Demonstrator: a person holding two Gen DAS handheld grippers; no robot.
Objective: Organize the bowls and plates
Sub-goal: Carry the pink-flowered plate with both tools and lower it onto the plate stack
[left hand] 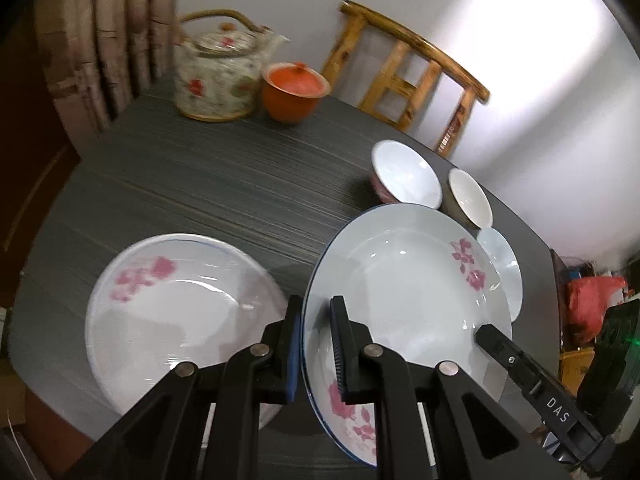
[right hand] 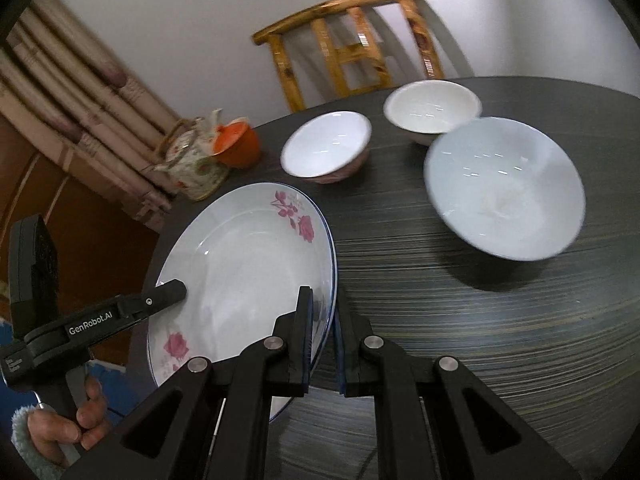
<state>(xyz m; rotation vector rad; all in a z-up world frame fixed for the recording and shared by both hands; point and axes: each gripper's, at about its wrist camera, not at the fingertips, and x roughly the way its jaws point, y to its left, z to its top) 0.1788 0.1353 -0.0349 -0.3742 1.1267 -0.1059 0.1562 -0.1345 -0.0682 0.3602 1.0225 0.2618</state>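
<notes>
Left gripper (left hand: 316,340) and right gripper (right hand: 322,336): both clamped narrowly on opposite rims of one flowered plate (left hand: 404,288), held above the table (left hand: 200,192)
Second flowered plate (left hand: 176,304): lying on the table, left of and below the left gripper; stacking judged not yet done
Large bowl (right hand: 504,188): ahead and right of the right gripper
Two small bowls (right hand: 326,146) (right hand: 432,110): further ahead, unstacked, judged still to be nested
</notes>
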